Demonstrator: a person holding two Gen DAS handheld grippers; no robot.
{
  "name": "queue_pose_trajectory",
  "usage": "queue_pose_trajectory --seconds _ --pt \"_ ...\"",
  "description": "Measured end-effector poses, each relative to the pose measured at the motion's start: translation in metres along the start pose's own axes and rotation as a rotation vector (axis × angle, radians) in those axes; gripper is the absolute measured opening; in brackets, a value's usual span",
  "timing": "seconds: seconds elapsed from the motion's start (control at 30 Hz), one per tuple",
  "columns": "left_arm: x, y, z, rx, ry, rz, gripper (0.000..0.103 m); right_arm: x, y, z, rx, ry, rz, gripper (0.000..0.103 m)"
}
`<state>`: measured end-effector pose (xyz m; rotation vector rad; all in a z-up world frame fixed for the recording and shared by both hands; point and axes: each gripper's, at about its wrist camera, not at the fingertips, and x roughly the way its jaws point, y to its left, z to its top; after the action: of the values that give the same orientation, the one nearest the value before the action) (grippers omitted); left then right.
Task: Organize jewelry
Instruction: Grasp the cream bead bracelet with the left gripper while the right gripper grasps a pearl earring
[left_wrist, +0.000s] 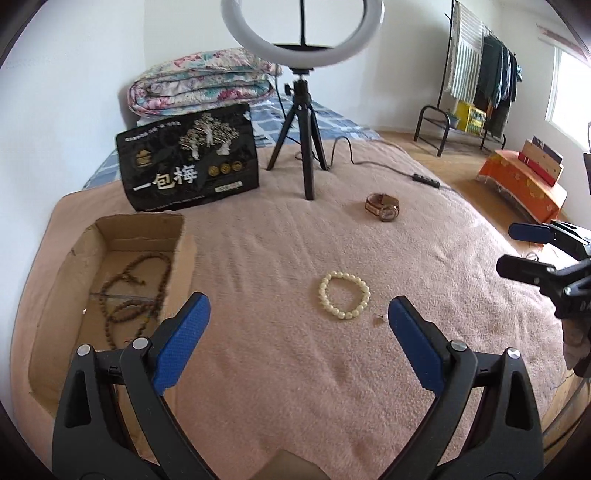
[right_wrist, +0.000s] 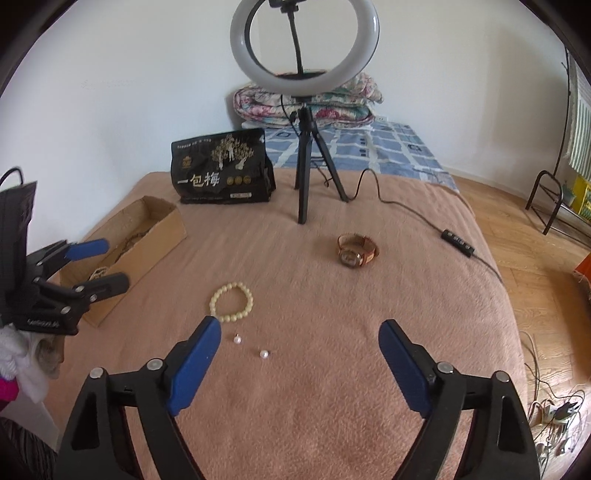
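We see both the left tongs (left_wrist: 299, 314) and the right tongs (right_wrist: 300, 332) spread wide and empty, the pearl bracelet (left_wrist: 344, 295) lying just ahead between them, the cardboard box (left_wrist: 103, 280) left of the left pair.

on the blanket (right_wrist: 332, 387): box (right_wrist: 162, 229) at left holding beads (left_wrist: 125, 291), bracelet (right_wrist: 231, 302) mid, two pearls (right_wrist: 250, 346) just before it, watch (right_wrist: 357, 250) behind right.

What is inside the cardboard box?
The box holds brown bead strands, seen from the left wrist. Its near wall and the left tool hide part of the floor.
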<state>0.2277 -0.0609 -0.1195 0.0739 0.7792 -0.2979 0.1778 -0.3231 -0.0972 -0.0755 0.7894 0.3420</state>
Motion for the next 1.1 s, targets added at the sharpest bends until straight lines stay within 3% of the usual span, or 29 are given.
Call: queue_pose_trajectory --seconds 0.03,0.17,0.23,0.43,0.7,1.1 --pt "0.007 -0.005 0.001 0.015 0.018 -0.014 0.086 0.003 0.001 -0.004 -0.003 0.007 0.003 0.084" --pt "0.029 -0.017 0.001 0.022 0.058 -0.043 0.072 0.019 0.009 -0.019 -0.035 0.053 0.030 0.074" --pt "0.040 -0.018 0.003 0.001 0.085 -0.059 0.057 0.028 0.013 -0.024 -0.048 0.074 0.049 0.071" --pt "0.071 -0.016 0.003 -0.052 0.142 -0.082 0.043 0.054 0.017 -0.033 -0.029 0.136 0.132 0.050" --pt "0.097 -0.003 0.003 -0.114 0.190 -0.129 0.040 0.082 0.021 -0.033 -0.085 0.161 0.152 0.043" --pt "0.128 -0.005 0.002 -0.097 0.239 -0.099 0.035 0.102 0.024 -0.032 -0.144 0.182 0.163 0.040"
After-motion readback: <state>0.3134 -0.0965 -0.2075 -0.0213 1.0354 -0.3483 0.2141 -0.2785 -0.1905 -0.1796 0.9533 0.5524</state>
